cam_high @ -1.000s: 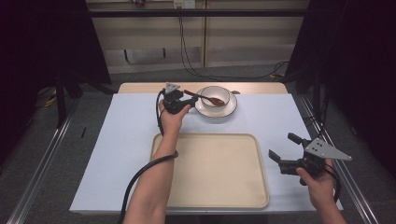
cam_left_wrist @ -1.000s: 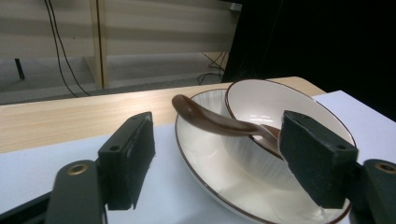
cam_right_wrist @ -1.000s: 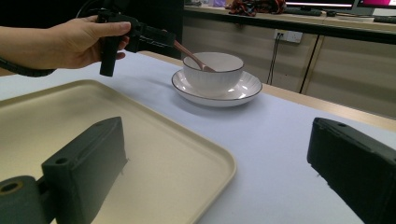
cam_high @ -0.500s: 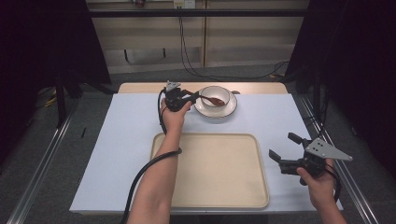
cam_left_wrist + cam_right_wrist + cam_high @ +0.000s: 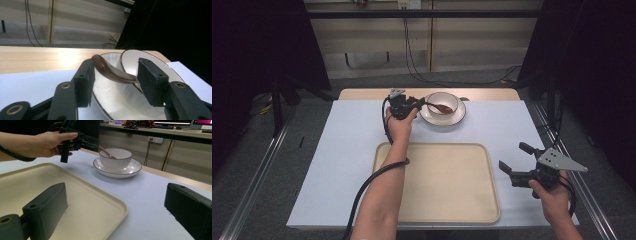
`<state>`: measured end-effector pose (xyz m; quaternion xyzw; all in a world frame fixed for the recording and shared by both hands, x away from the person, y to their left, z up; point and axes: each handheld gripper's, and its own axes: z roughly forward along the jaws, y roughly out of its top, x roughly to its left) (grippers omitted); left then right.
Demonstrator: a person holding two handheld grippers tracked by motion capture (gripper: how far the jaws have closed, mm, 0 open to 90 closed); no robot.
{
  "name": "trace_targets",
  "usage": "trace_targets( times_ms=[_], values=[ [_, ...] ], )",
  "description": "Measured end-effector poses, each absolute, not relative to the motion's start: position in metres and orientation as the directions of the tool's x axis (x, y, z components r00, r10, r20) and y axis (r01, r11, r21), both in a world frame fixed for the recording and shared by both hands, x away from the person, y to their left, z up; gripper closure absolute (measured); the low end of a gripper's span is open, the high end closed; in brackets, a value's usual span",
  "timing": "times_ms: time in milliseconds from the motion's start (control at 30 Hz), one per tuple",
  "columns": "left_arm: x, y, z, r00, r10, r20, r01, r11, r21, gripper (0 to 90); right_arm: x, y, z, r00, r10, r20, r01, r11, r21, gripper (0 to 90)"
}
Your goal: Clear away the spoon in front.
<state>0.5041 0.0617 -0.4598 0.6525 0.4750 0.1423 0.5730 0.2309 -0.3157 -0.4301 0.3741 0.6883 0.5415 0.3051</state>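
Note:
A white bowl (image 5: 443, 102) stands on a white plate (image 5: 459, 117) at the far middle of the table, with a brown spoon (image 5: 439, 107) resting in it. My left gripper (image 5: 419, 103) reaches in from the bowl's left. In the left gripper view its jaws (image 5: 115, 77) have just been closing, and the spoon's handle (image 5: 112, 72) slants across the gap between them. The pads do not clearly press on it. At the near right my right gripper (image 5: 514, 162) hovers open beside the tray with nothing between its jaws (image 5: 115, 207).
A large beige tray (image 5: 437, 200) lies on the white mat (image 5: 337, 150) in front of me. Wooden tabletop (image 5: 362, 94) shows behind the mat. The left gripper's cable (image 5: 367, 185) trails along my forearm. Dark curtains flank the table.
The left gripper's jaws have narrowed and now flank the spoon's handle. The bowl, plate, tray and right hand have not moved.

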Motion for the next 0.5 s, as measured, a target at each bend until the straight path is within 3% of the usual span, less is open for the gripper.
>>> trace_targets(
  times_ms=[233, 333, 500],
  values=[
    [0.5042, 0.0635, -0.4592, 0.496, 0.773, -0.397, 0.467, 0.148, 0.872, 56.6, 0.2316, -0.3159, -0.4301, -0.529, 0.848, -0.02, 0.177, 0.134, 0.975, 4.0],
    [0.503, 0.0651, -0.4593, 0.493, 0.772, -0.401, 0.468, 0.153, 0.87, 64.4, 0.2314, -0.3166, -0.4302, -0.532, 0.847, -0.019, 0.18, 0.135, 0.974, 3.9],
    [0.5015, 0.0649, -0.46, 0.487, 0.737, -0.47, 0.483, 0.221, 0.847, 71.3, 0.2315, -0.316, -0.4302, -0.528, 0.849, -0.018, 0.181, 0.133, 0.974, 3.9]
  ],
)
